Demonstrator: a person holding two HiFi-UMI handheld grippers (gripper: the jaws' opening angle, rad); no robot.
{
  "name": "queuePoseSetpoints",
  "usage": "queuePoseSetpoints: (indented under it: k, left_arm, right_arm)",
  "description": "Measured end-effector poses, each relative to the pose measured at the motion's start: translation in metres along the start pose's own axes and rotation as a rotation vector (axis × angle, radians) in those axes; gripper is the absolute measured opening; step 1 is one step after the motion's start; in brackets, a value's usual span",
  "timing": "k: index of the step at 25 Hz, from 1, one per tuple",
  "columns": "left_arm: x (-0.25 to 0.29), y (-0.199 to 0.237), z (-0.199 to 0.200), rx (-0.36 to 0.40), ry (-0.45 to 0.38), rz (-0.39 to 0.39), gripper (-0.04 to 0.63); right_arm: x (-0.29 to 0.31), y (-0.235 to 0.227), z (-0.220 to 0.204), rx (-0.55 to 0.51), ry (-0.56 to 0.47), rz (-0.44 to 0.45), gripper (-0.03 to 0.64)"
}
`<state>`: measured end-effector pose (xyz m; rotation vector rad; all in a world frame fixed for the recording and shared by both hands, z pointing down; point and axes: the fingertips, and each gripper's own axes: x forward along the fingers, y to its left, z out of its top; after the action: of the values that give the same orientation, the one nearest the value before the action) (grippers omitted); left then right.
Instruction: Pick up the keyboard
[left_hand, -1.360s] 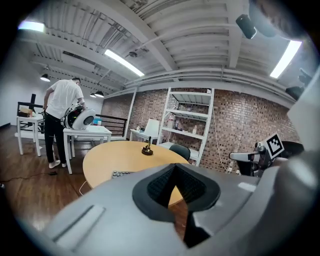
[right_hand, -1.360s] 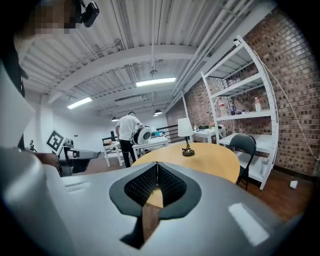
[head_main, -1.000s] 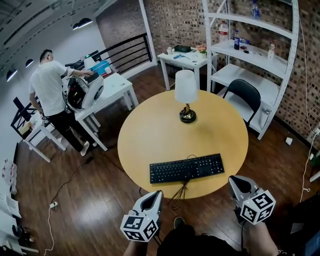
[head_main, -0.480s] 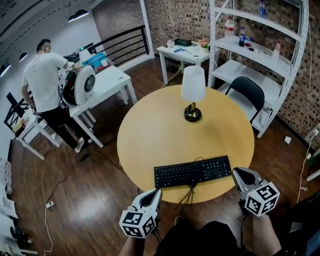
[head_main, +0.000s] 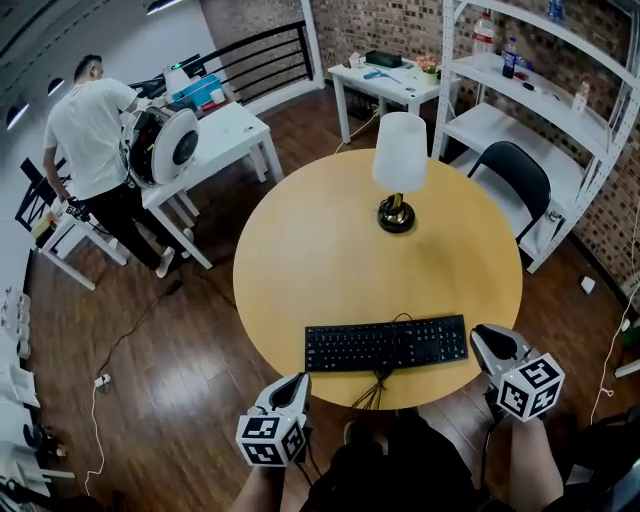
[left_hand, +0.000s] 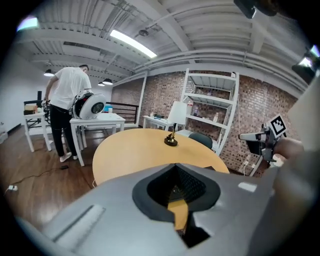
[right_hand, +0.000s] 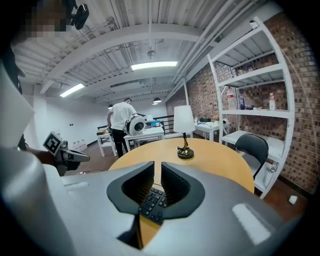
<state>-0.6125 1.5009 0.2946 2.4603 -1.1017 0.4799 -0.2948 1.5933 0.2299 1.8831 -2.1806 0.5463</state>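
Brick walls (head_main: 350, 30) frame a workshop where a black keyboard (head_main: 386, 343) lies flat along the near edge of a round wooden table (head_main: 300, 250), with a white-shaded lamp (head_main: 399, 165) farther back. Both grippers have closed in on the table over the past second. The right gripper (head_main: 487, 336) now sits just beside the keyboard's right end, its jaws opening to a narrow slit with nothing between them. The left gripper (head_main: 296, 382), clenched and empty, hangs short of the table edge near the keyboard's left end. A person (head_main: 85, 120) stands at a white desk (head_main: 225, 140). Shelves (head_main: 520, 110) and a chair (head_main: 515, 175) line the wall.
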Motion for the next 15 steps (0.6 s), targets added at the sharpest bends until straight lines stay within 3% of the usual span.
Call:
queuePoseSetpoints:
  k: [3, 5, 11, 15]
  left_arm:
    - [0.022, -0.002, -0.019, -0.111, 0.064, 0.047, 0.000]
    - [0.031, 0.001, -0.034, -0.190, 0.105, 0.078, 0.041]
    - [0.061, 0.002, -0.071, -0.322, 0.189, 0.160, 0.066]
    - [0.076, -0.014, -0.095, -0.441, 0.246, 0.157, 0.124]
  right_arm:
    - [0.018, -0.038, -0.005, 0.000, 0.046, 0.037, 0.065]
    - [0.034, -0.055, -0.012, 0.003, 0.077, 0.073, 0.071]
    - [0.083, -0.083, -0.026, -0.058, 0.180, 0.228, 0.107]
    - [0.105, -0.086, -0.044, -0.102, 0.261, 0.365, 0.135]
